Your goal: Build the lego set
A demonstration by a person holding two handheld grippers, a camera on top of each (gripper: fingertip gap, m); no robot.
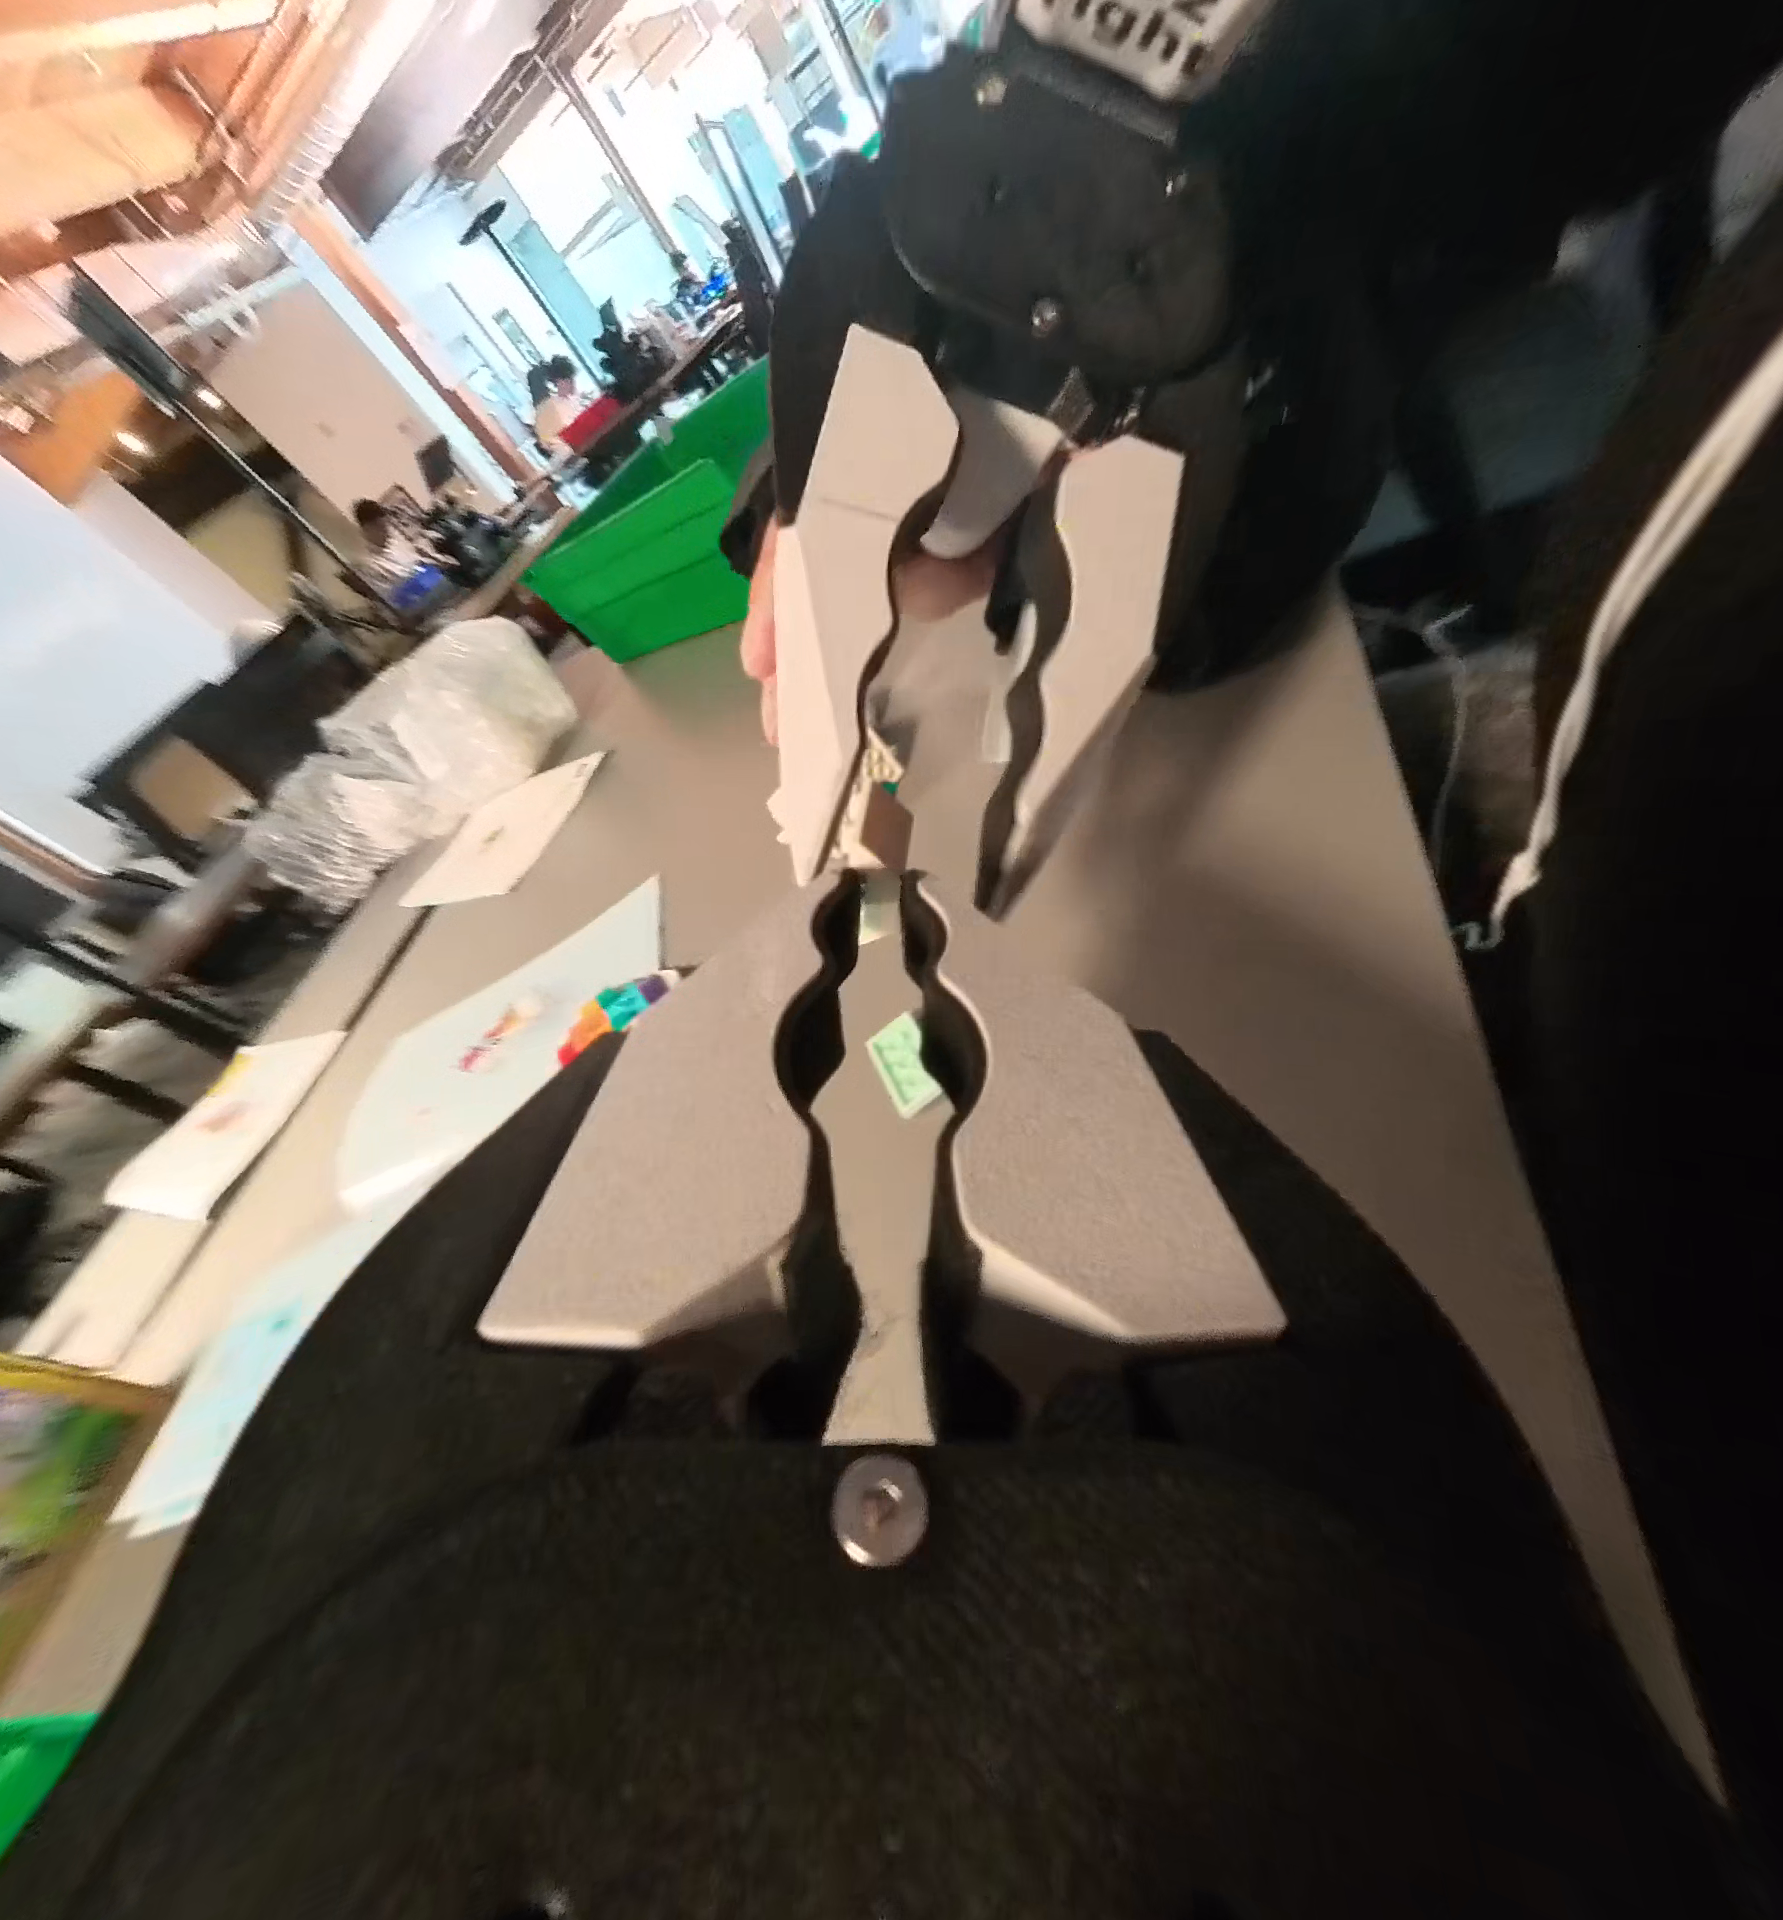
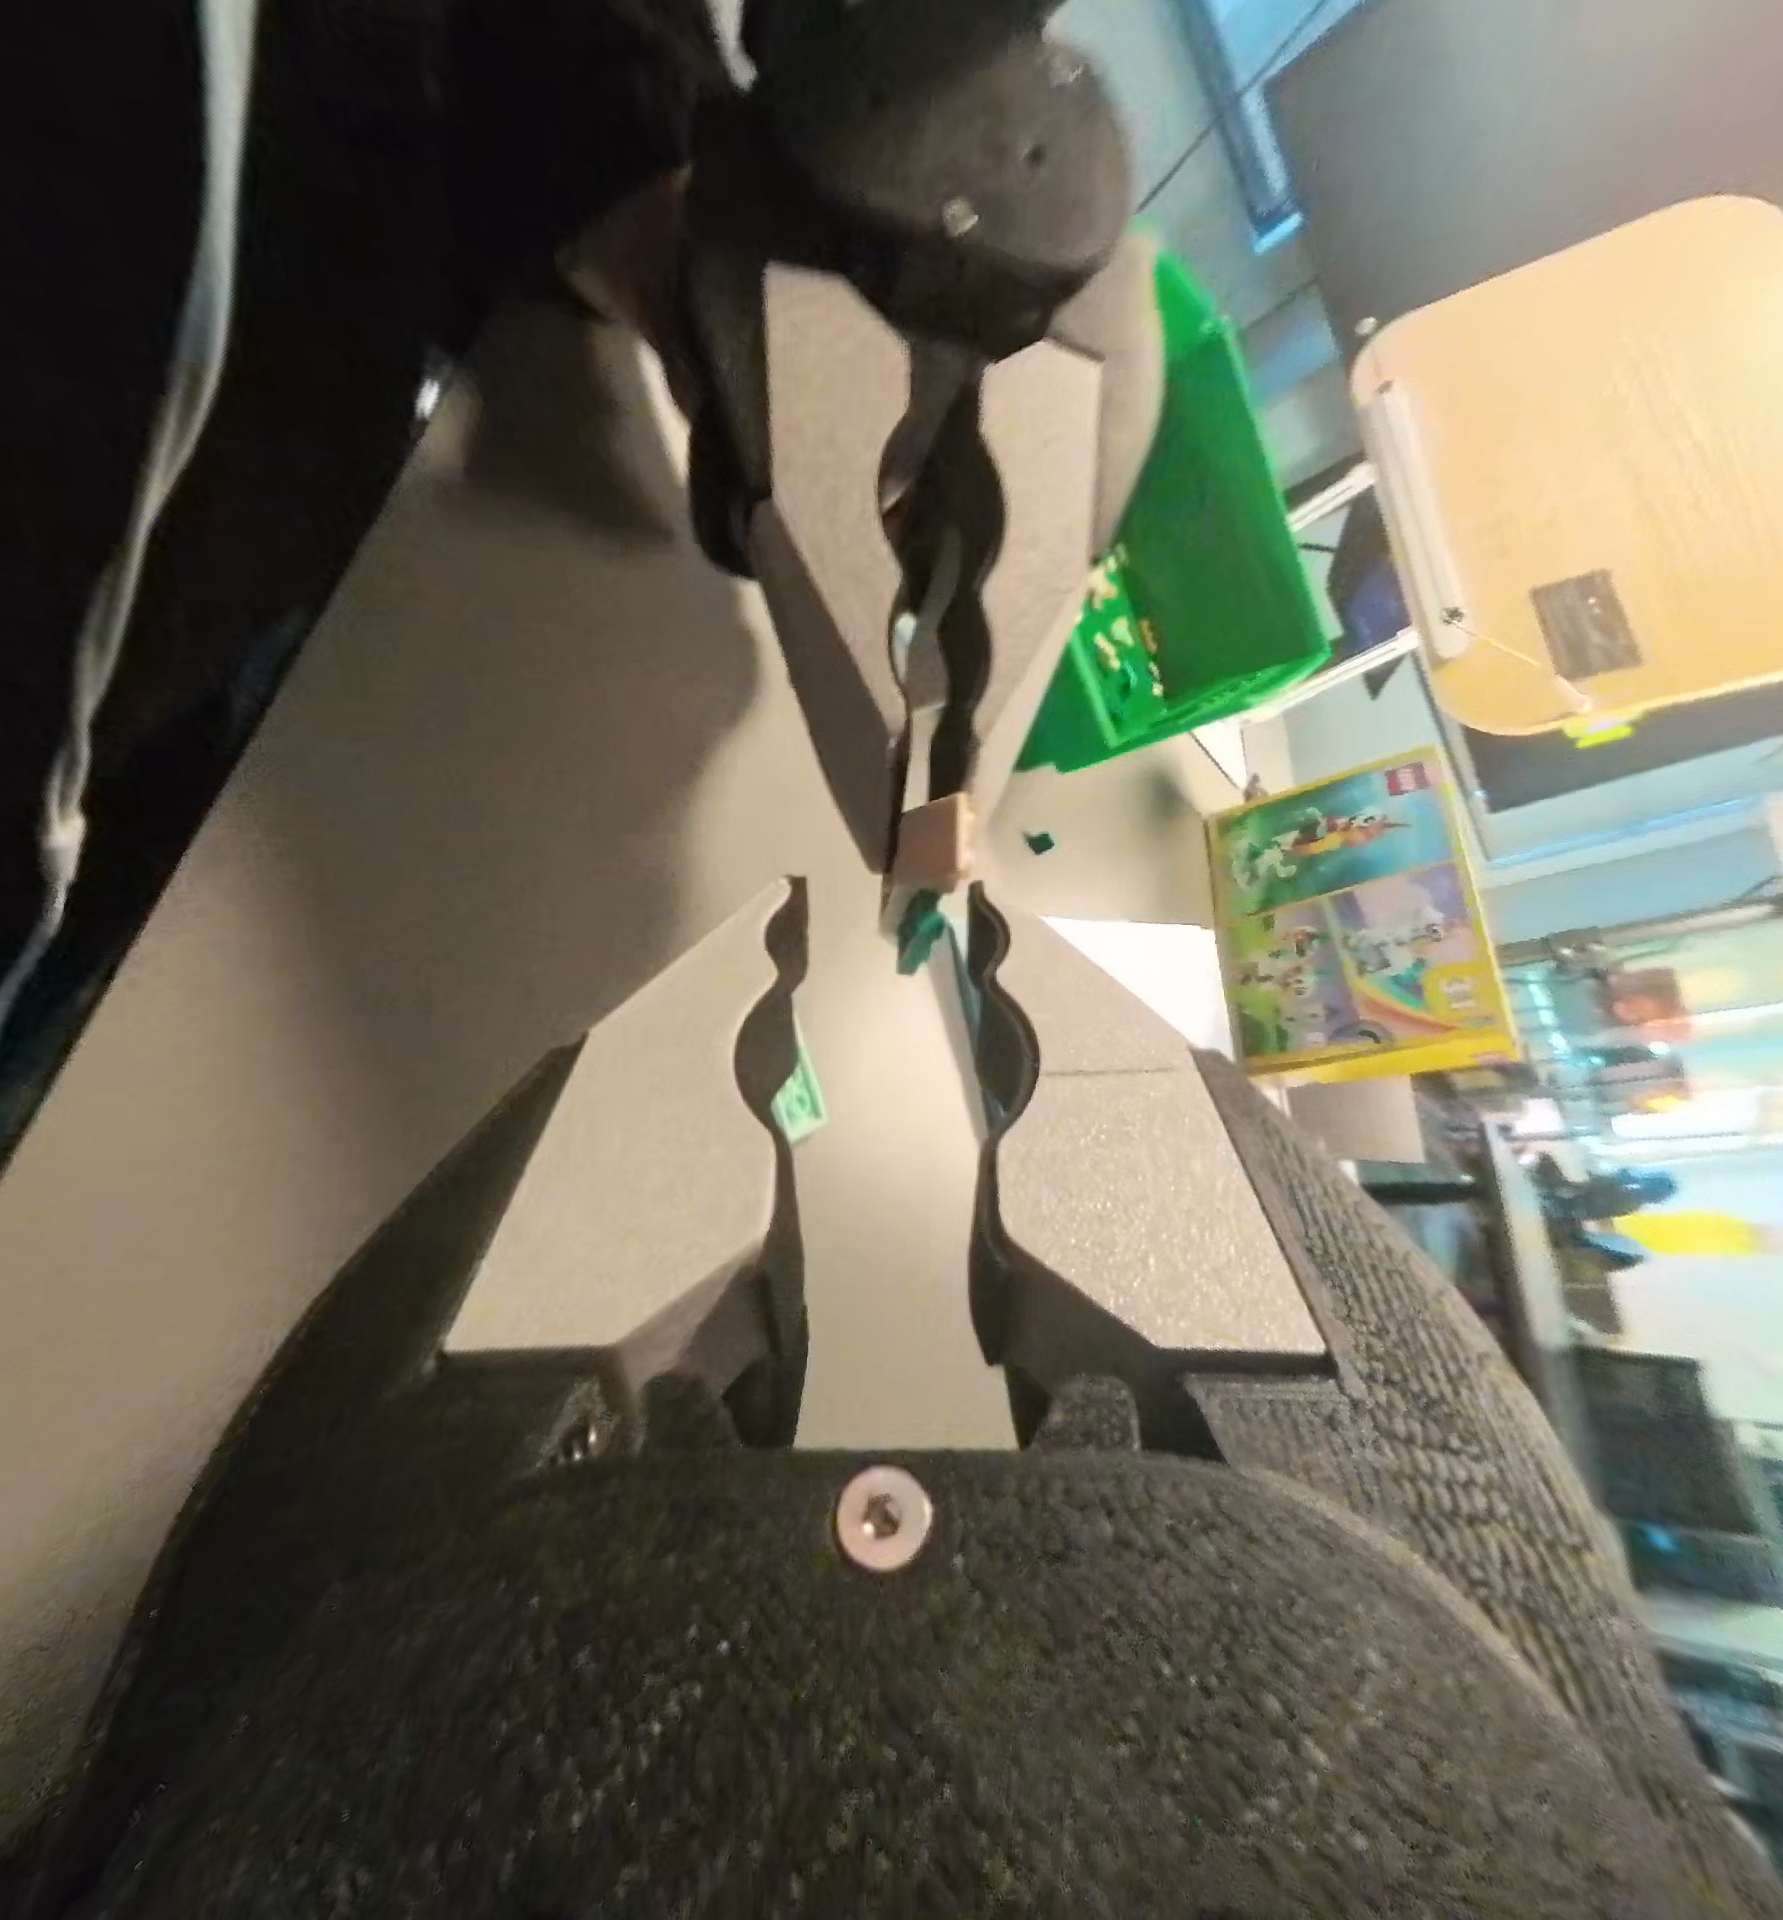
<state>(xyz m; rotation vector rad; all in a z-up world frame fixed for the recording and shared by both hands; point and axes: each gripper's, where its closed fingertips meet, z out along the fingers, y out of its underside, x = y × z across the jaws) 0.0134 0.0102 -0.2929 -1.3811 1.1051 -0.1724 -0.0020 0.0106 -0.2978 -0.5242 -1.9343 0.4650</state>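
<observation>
1. Tan brick with dark green and pale bits clipped on: a small cluster (image 2: 934, 836), by the look of it only an early stage of the set.
2. Held in the air above the grey counter (image 1: 1230, 935), pinched at the tips of the left claw (image 1: 879, 891).
3. Right claw (image 2: 882, 894) spread wide just beside it, gripping nothing.
4. Left to add, most likely: mint plate (image 1: 902, 1075) flat on the counter below, and bright loose pieces (image 1: 617, 1013) on a paper sheet farther off.
</observation>
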